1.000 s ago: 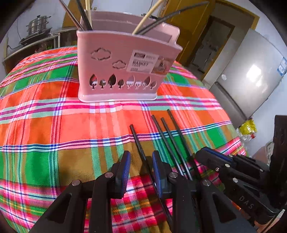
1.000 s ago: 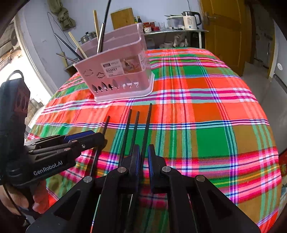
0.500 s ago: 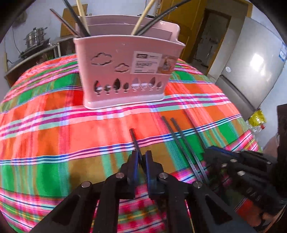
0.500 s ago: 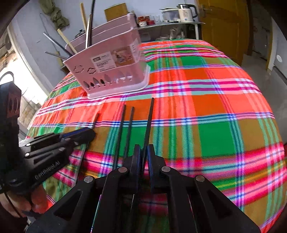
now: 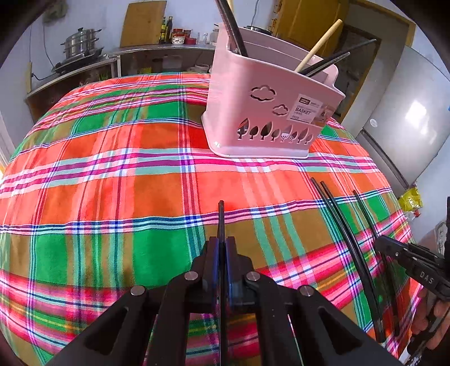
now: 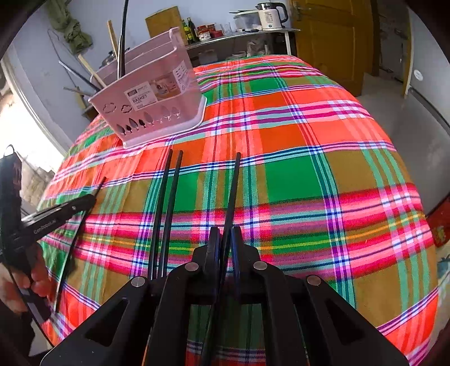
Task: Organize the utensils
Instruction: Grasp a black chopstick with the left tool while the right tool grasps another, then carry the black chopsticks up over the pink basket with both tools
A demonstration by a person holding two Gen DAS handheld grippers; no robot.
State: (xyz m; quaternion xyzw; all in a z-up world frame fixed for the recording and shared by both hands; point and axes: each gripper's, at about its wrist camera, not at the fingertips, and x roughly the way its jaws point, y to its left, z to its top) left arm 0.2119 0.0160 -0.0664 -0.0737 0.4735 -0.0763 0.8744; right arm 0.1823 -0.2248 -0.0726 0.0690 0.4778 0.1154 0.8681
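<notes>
black plastic, two-finger left gripper (image 5: 222, 247), lower centre of the left wrist view: jaws pinched nearly together on one black chopstick (image 5: 221, 219), whose tip runs forward and up the frame over the cloth. tool angled steeply down toward the table.

black plastic right gripper (image 6: 225, 239), lower centre of the right wrist view: jaws narrow, clamped on a second black chopstick (image 6: 233, 191) that slants up the frame, slightly rightward. tool likewise pitched steeply down. it also shows at the right edge of the left wrist view, marked "das".

person's hand (image 6: 17, 281), lower left of the right wrist view, wrapped round the left tool's handle; fingers only, partly cut off by the frame edge.

pair of loose black chopsticks (image 6: 166, 197), lying side by side on the cloth, just left of the right gripper in its own view; in the left wrist view they lie at centre right.

plaid tablecloth (image 5: 112, 174), orange, green and pink checks, covering the whole table.

pink utensil basket (image 5: 270, 112), upright on the cloth, upper centre-right of the left wrist view, well beyond both tools; cloud and tree cut-outs and a label on its front wall. holds dark and pale wooden sticks leaning out of the top; which compartment cannot be told.

steel pot (image 5: 80, 46), upper left, on a counter beyond the table.

white kettle (image 6: 271, 15), top of the right wrist view, on a shelf.
</notes>
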